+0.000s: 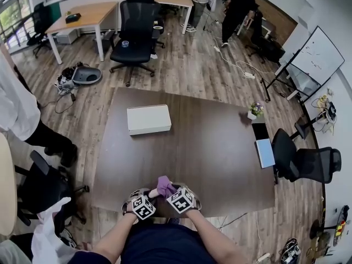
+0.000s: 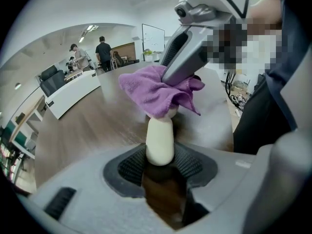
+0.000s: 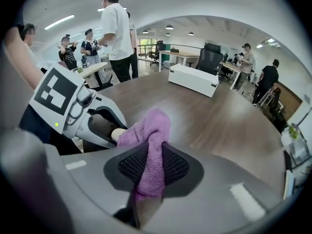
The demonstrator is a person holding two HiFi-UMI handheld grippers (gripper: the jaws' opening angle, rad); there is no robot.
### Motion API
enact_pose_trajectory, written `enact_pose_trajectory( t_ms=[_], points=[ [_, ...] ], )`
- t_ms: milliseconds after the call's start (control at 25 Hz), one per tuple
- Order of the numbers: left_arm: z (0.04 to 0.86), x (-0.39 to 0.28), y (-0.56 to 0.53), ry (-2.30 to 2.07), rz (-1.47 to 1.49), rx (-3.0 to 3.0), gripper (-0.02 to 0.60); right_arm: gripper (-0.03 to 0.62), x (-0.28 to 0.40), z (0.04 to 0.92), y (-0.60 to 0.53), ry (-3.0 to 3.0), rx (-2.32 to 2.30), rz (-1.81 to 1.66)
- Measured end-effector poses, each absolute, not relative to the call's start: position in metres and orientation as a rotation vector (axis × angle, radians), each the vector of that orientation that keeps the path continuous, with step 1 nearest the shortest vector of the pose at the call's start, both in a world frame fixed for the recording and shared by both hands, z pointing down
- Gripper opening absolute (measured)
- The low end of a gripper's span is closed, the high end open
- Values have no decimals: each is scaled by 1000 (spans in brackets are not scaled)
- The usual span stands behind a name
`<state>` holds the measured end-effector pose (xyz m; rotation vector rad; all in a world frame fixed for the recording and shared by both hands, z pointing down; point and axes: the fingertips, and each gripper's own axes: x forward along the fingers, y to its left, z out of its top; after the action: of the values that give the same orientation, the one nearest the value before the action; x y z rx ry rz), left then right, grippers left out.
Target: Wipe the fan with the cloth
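Cloth [image 2: 156, 89] over fan [image 2: 160, 140], near table [image 1: 220, 147] edge
Left gripper [image 2: 160, 165] clamps the fan's cream handle; right gripper [image 3: 151, 167] pinches the purple cloth draped over the fan's top.

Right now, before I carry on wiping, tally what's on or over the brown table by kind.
Hand-held grippers, left and right: 2
Purple terry cloth: 1
Cream plastic fan handle: 1
White rectangular box: 1
Small potted flowers: 1
Flat rectangular items, black and pale blue: 2
Total: 8
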<state>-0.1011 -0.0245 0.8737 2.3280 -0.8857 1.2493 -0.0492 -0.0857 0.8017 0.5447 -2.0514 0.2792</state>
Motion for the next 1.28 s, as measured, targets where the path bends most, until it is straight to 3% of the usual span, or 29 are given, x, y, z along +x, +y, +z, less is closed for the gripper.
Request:
enact_pose_trajectory(
  t_ms=[560, 1280],
  points=[
    [872, -103, -23, -867, 1250, 2301, 179, 92, -11, 802, -111, -2026, 727, 424],
    [876, -101, -25, -844, 1227, 2266, 181, 94, -75, 797, -58, -2133, 424, 278]
  ],
)
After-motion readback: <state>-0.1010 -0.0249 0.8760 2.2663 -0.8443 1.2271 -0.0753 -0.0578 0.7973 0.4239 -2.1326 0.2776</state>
